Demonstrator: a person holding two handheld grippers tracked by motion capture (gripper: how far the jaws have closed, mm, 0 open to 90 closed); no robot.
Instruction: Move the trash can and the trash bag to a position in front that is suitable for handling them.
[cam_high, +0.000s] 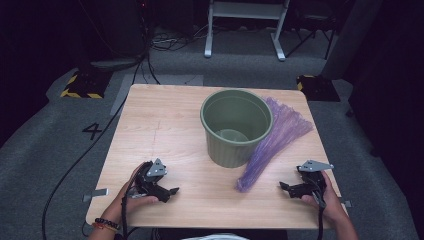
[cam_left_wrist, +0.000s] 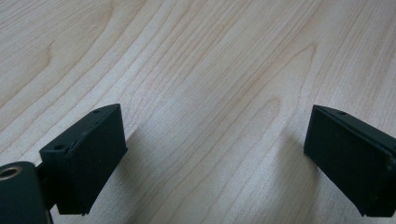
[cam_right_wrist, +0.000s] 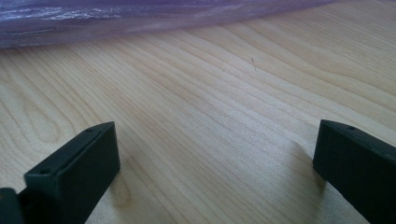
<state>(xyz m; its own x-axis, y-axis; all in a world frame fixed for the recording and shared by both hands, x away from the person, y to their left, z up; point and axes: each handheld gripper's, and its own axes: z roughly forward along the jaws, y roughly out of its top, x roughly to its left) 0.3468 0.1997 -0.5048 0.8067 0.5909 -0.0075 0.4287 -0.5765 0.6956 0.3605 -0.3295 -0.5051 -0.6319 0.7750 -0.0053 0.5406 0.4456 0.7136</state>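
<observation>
A green ribbed bin (cam_high: 235, 127) stands upright on the wooden table (cam_high: 165, 125), right of centre. A pleated purple plastic bag (cam_high: 272, 142) lies flat beside it on the right, its gathered end toward me. My left gripper (cam_high: 172, 192) rests low at the table's front left, held by a hand, jaws wide apart with bare wood between them (cam_left_wrist: 215, 154). At the front right my right gripper (cam_high: 283, 186) points left toward the bag's end, open and empty; the purple bag (cam_right_wrist: 140, 18) runs across the top of the right gripper view.
The table's front edge lies just under both hands. Small metal brackets (cam_high: 96, 194) stick out at the front corners. A cable (cam_high: 75, 165) trails over the grey carpet on the left, and a white frame's legs (cam_high: 245, 30) stand behind the table.
</observation>
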